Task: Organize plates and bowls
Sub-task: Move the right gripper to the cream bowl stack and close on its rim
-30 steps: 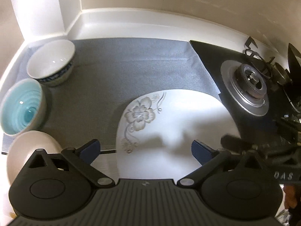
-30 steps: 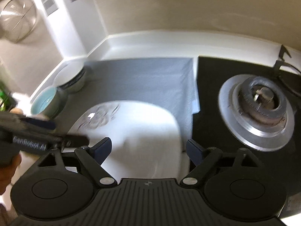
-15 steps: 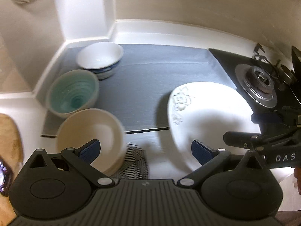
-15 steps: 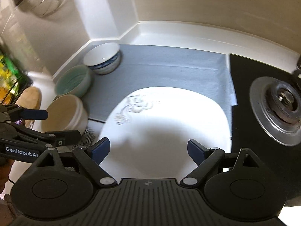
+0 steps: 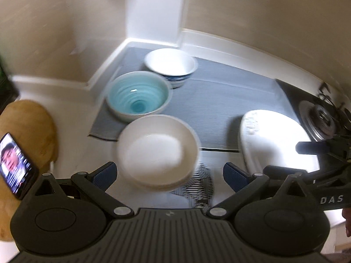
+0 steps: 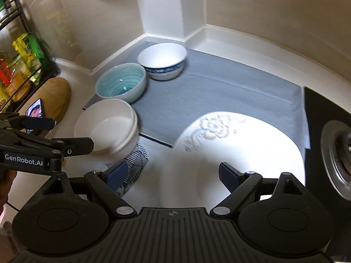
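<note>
A cream bowl (image 5: 156,151) sits on a striped cloth (image 5: 203,185) at the counter's front, just beyond the wide-apart fingers of my left gripper (image 5: 170,175), which is open and clear of it. Behind it on the grey mat (image 5: 219,100) stand a teal bowl (image 5: 138,97) and a white bowl with blue pattern (image 5: 170,65). A large white flowered plate (image 6: 230,149) lies flat to the right. My right gripper (image 6: 172,175) hangs open above its near edge. The left gripper (image 6: 72,133) shows by the cream bowl (image 6: 107,129) in the right wrist view.
A phone (image 5: 15,166) leans on a wooden board (image 5: 28,127) at the left. A spice rack (image 6: 19,54) stands behind the board. The black gas stove (image 6: 337,153) borders the mat on the right. Walls form a corner behind the bowls.
Both grippers drew back and swung left, still open. In the left view the bowls slid from the left edge toward the centre, and the plate moved off to the right.
</note>
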`<state>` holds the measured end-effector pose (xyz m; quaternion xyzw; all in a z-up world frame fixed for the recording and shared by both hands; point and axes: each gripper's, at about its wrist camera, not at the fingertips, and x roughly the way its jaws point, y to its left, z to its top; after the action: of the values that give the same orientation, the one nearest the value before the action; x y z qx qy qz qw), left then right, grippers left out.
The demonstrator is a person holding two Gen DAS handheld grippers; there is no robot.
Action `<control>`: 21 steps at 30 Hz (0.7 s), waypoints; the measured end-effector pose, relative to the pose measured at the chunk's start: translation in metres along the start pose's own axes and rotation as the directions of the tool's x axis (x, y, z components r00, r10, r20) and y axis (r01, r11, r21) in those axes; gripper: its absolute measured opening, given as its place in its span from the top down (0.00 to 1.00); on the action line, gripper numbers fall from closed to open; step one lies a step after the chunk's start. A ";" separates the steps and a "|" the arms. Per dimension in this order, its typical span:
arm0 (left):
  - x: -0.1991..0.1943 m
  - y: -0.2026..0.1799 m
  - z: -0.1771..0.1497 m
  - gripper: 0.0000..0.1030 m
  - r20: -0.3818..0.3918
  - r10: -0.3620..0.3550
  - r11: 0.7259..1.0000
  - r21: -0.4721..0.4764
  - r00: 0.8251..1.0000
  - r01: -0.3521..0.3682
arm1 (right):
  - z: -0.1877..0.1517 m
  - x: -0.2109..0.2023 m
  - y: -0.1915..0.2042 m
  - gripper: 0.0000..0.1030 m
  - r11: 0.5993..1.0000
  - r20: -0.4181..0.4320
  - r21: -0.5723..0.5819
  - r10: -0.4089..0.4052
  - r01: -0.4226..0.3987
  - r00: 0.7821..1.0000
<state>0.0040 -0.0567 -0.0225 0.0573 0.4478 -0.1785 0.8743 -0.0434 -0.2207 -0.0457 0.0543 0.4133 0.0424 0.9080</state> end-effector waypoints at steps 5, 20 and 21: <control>0.009 0.028 -0.002 0.00 -0.030 0.075 0.992 -0.097 0.997 -0.077 | 0.020 0.024 0.009 0.12 0.999 -0.003 0.009 0.044 -0.044 0.999; 0.044 0.068 0.002 0.00 -0.105 0.152 0.958 -0.230 0.983 -0.172 | 0.050 0.091 0.036 0.17 0.994 -0.023 -0.003 0.111 -0.111 0.994; 0.048 0.068 0.003 0.00 -0.114 0.158 0.957 -0.228 0.981 -0.181 | 0.051 0.094 0.038 0.19 0.993 -0.021 -0.010 0.116 -0.116 0.993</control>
<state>0.0562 -0.0066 -0.0631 -0.0009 0.5000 -0.0451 0.8648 0.0552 -0.1753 -0.0772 0.0727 0.4182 0.0981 0.9001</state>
